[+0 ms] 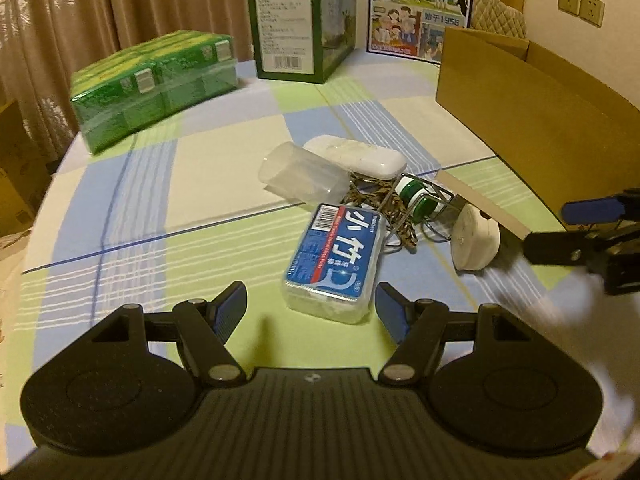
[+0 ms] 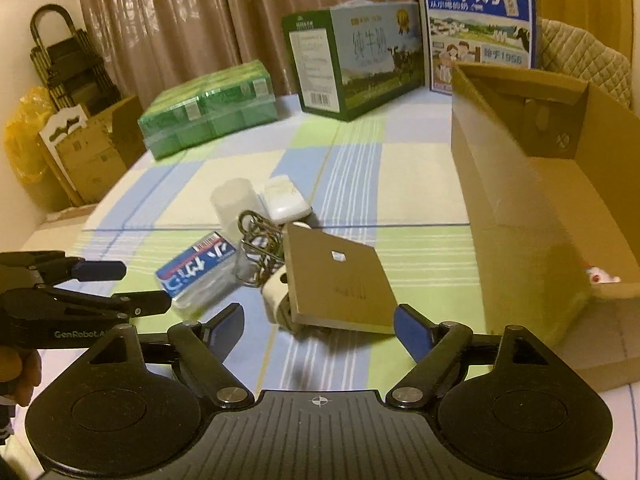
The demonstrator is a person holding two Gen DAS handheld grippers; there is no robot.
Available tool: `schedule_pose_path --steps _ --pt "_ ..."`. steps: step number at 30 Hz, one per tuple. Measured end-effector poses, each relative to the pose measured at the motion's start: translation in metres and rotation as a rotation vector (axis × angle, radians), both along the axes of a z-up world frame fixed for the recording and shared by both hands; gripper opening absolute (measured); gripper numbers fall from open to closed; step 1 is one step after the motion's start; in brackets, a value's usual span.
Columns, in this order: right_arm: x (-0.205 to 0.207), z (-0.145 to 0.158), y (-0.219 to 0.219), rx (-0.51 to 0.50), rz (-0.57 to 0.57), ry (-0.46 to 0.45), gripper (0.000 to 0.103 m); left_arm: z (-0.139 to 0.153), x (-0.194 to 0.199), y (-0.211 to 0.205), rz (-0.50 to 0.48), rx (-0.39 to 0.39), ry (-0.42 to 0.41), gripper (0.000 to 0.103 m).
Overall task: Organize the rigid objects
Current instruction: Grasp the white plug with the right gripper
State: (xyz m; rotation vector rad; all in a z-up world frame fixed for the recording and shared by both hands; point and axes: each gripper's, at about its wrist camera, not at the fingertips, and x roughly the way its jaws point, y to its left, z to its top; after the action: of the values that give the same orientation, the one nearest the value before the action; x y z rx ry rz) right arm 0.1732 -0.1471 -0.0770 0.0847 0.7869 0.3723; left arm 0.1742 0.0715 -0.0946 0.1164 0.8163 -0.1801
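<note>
A pile lies on the checked tablecloth: a clear box with a blue label (image 1: 332, 264), a clear cup on its side (image 1: 300, 176), a white case (image 1: 356, 156), a green-capped jar in a wire holder (image 1: 412, 196), a white round piece (image 1: 476, 240) and a flat tan board (image 2: 336, 280). My left gripper (image 1: 312, 310) is open, and the near end of the blue-labelled box lies between its tips untouched. My right gripper (image 2: 320, 326) stands open just short of the tan board's near edge, holding nothing. It also shows as the right gripper (image 1: 548, 228) in the left wrist view.
An open cardboard box (image 2: 540, 200) stands on the right with a small toy in its near corner. At the back are a green shrink-wrapped pack (image 1: 156, 88), a green carton (image 1: 300, 24) and a blue milk carton (image 1: 420, 8). The table's edge curves on the left.
</note>
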Motion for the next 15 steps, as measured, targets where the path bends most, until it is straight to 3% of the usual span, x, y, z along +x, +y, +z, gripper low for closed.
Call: schedule_pose_path --steps 4,15 --pt "0.011 -0.014 0.001 -0.02 -0.034 0.012 0.079 -0.007 0.011 -0.003 -0.02 0.0 0.008 0.066" --pt "-0.005 -0.029 0.0 0.088 -0.102 0.096 0.079 -0.016 0.026 -0.005 -0.036 -0.026 0.04 0.058"
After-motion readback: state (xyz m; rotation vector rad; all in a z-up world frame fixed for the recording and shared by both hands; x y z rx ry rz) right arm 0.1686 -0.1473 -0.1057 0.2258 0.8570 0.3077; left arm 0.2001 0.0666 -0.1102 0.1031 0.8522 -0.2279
